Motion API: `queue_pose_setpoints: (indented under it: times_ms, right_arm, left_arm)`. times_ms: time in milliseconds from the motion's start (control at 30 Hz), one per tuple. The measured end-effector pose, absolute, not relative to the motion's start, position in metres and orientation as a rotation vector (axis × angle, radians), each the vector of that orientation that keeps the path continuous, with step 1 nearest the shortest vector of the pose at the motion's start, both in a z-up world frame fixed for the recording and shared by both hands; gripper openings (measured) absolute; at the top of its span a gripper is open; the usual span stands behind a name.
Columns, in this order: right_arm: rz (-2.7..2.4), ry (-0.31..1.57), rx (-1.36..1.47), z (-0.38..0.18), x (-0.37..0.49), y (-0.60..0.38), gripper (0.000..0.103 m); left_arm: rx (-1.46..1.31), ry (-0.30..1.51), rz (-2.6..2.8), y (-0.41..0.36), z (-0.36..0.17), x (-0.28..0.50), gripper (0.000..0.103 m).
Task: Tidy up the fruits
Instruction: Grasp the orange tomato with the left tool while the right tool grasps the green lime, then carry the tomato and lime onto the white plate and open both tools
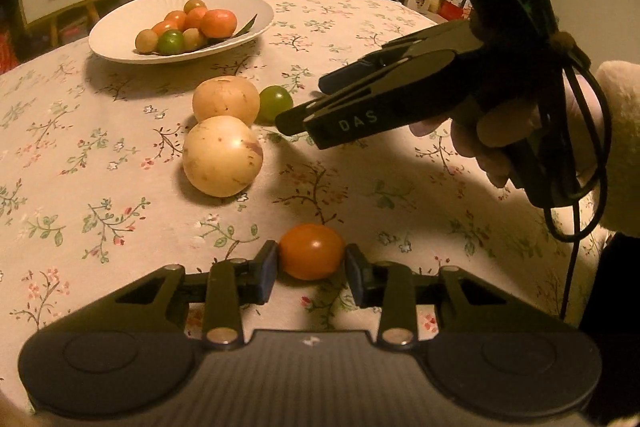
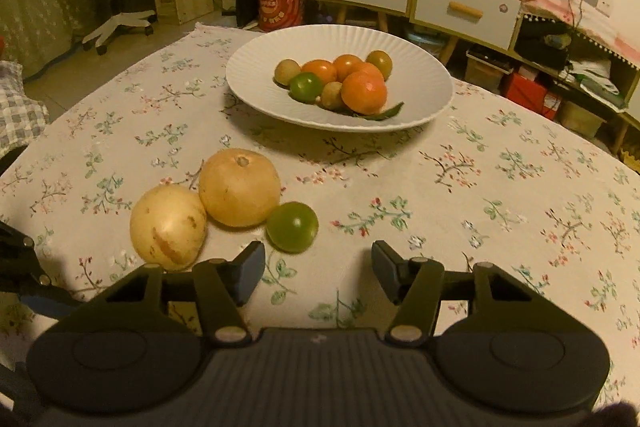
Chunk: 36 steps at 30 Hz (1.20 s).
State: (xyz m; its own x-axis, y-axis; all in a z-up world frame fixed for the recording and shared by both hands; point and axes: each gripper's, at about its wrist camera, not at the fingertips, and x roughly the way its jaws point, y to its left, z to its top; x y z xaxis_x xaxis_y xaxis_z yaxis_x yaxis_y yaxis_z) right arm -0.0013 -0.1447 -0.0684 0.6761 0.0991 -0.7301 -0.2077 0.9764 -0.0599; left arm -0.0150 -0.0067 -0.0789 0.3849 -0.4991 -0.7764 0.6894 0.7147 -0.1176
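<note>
Orange fruit [image 1: 311,251] partly hidden, clamped by left gripper [image 1: 311,269] pads.

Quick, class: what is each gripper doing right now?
Left gripper: shut on the orange tomato.
Right gripper: open, holding nothing, just short of the green tomato.

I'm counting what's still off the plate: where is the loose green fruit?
The green fruit lies on the tablecloth, touching the farther of two pale yellow fruits, just ahead of the right gripper; the white plate sits beyond it.
</note>
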Motion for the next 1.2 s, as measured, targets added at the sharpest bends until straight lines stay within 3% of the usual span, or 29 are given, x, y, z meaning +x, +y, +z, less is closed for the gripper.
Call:
queue_pose_setpoints:
  times_ms: [500,700,1200]
  right_arm:
    - [0.206,0.796,-0.249,-0.072,0.01,-0.127,0.043]
    - [0.214,0.786,-0.271,-0.073,0.01,-0.123,0.027]
    - [0.216,0.774,-0.25,-0.063,0.004,-0.126,0.027]
  left_arm:
    - [0.238,0.899,-0.765,-0.007,-0.079,-0.015,0.041]
    - [0.234,0.899,-0.762,-0.006,-0.078,-0.015,0.041]
    - [0.219,0.862,-0.761,-0.007,-0.066,-0.014,0.041]
